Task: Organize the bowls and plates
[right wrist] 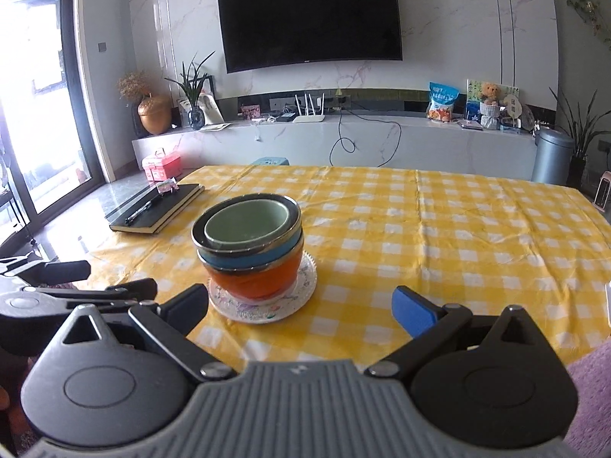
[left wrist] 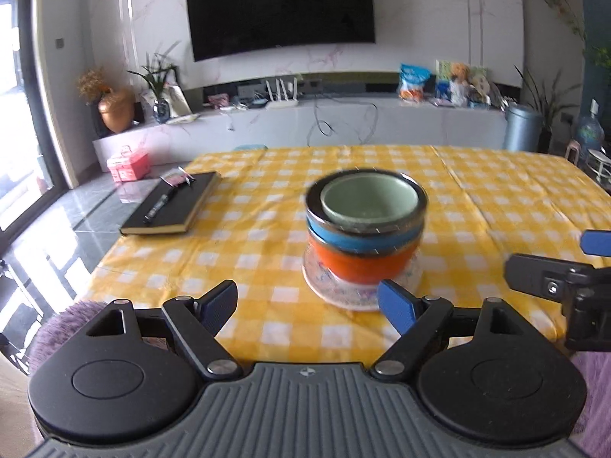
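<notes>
A stack of bowls stands on a floral plate on the yellow checked tablecloth: a green bowl sits inside a blue bowl, which rests on an orange bowl. My left gripper is open just in front of the plate, nothing between its fingers. My right gripper is open too, near the table's front edge to the right of the stack, and holds nothing.
A black notebook with a pen on it lies at the table's left side. Purple fuzzy fabric shows below the table's front edge. Bare tablecloth stretches right of the stack.
</notes>
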`<state>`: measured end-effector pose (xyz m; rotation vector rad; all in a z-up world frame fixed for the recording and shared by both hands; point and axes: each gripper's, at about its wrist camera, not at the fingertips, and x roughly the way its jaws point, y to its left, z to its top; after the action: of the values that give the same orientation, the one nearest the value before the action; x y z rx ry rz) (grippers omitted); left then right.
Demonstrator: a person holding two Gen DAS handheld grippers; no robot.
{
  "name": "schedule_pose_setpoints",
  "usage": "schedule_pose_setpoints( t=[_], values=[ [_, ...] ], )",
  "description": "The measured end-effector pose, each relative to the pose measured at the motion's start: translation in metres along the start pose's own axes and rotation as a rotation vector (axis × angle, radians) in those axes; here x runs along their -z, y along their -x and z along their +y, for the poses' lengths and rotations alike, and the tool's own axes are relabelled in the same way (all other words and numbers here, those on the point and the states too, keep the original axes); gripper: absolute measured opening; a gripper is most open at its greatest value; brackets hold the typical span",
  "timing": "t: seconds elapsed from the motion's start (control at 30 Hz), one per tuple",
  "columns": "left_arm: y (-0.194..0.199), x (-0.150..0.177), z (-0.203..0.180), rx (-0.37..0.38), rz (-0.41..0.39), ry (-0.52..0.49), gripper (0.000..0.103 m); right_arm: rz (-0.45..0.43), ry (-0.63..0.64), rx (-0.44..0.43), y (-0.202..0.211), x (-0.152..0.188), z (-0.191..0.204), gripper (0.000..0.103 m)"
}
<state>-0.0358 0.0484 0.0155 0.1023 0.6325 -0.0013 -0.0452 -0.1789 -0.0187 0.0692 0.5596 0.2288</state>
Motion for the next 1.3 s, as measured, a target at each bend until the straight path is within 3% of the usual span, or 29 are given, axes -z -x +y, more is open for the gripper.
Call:
schedule_pose_setpoints(
  t=[0.27,0.63,1.3],
  values=[
    [-0.005,0.011,-0.004,0.005,0.037,0.004,0.097,-0.029,-0.006,0.124,-0.002,0.017,0.001,0.1],
    [-0.006,0.014,-0.008,0.012,0.048,-0.02,0.097,0.041,-0.097,0.126,-0.016,0.026,-0.016,0.1],
    [-0.006,0.012,-0.007,0.005,0.046,-0.011,0.097,0.019,-0.062,0.14,-0.016,0.028,-0.011,0.1]
  ],
)
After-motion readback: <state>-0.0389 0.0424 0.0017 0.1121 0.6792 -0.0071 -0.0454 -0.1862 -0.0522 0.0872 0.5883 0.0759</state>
